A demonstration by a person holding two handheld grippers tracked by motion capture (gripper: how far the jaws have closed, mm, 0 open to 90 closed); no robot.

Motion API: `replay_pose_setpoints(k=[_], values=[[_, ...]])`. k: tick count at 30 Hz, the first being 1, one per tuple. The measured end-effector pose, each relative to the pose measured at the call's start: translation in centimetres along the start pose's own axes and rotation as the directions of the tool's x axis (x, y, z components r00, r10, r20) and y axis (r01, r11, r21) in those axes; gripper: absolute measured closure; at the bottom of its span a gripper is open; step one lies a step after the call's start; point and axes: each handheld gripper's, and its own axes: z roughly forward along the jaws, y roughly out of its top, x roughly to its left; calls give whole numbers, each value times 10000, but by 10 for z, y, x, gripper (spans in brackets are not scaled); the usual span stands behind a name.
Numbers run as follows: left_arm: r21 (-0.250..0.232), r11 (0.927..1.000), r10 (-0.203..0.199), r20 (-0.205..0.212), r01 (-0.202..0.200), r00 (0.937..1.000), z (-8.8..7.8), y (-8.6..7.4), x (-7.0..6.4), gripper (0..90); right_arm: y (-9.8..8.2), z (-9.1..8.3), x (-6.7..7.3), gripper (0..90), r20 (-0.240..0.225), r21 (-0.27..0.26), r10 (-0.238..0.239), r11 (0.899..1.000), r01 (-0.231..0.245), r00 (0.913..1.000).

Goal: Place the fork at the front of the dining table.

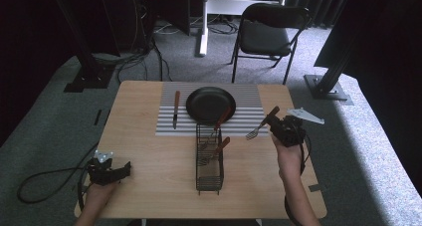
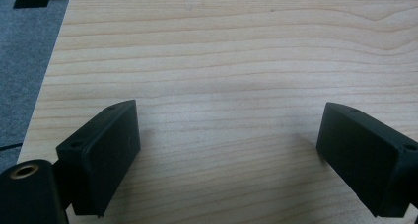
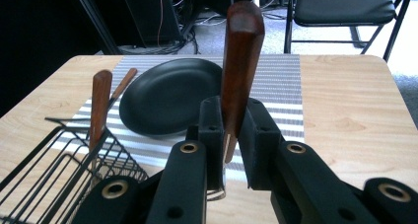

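My right gripper hovers above the table's right side, just right of the striped placemat, shut on a fork. Its tines point left and down toward the mat. In the right gripper view the jaws clamp the fork's wooden handle, which stands upright between them. A black plate sits on the mat, with a wooden-handled knife to its left. Just in front stands a black wire basket holding two wooden-handled utensils. At the front left corner my left gripper rests open, its jaws over bare wood.
A black folding chair stands on the carpet beyond the table. Dark stand legs and cables lie at the far left and far right. The wooden table has bare room between the left gripper and the basket.
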Motion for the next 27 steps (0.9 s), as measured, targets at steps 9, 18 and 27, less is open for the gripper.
replay_pose_setpoints(k=[9, 18, 27], values=[[11, 10000, 13, -1, -13, 10000, 0, 0, 0, 92, 12, 29, -3, 806, 357, 437, -211, 9989, 196, 9991], [4, 10000, -6, 4, 6, 10000, 0, 0, 0, 92, 19, 62, -2, 806, 649, 1081, -517, 9931, 445, 9965], [4, 10000, -4, 5, 4, 10000, 0, 0, 0, 92, 18, 91, -1, 806, 828, 1897, -629, 9808, 462, 9946]])
